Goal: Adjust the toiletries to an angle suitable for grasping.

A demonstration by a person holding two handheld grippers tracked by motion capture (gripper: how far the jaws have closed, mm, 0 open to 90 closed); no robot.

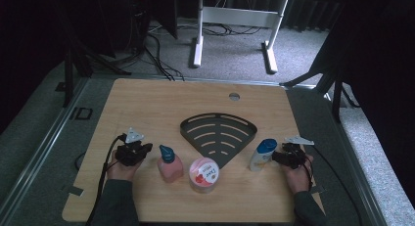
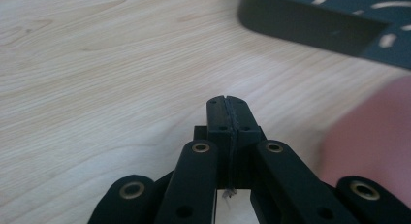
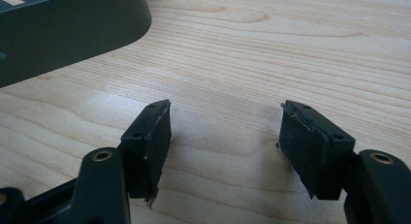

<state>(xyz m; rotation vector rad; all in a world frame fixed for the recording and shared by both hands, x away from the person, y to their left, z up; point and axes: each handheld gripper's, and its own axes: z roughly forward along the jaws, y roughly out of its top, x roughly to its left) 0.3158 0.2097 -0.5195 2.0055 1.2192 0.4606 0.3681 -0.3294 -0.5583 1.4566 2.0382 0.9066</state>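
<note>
My left gripper (image 1: 145, 148) rests at the table's front left with its jaws shut and nothing in them. In the left gripper view its tips (image 2: 227, 106) meet over bare wood, with a pink bottle (image 2: 373, 146) blurred at the right. That pink bottle (image 1: 169, 166) has a blue cap and stands just right of the left gripper. My right gripper (image 1: 278, 157) sits at the front right, beside a white bottle (image 1: 262, 155) with a blue cap. In the right gripper view its jaws (image 3: 225, 132) stand open over bare wood, with nothing between them.
A black fan-shaped slotted rack (image 1: 192, 127) lies mid-table; its wall shows in the left gripper view (image 2: 310, 23) and the right gripper view (image 3: 72, 30). A round pink-lidded jar (image 1: 204, 174) stands near the front edge. The wooden table (image 1: 161, 101) has a small hole (image 1: 234, 96) at the back.
</note>
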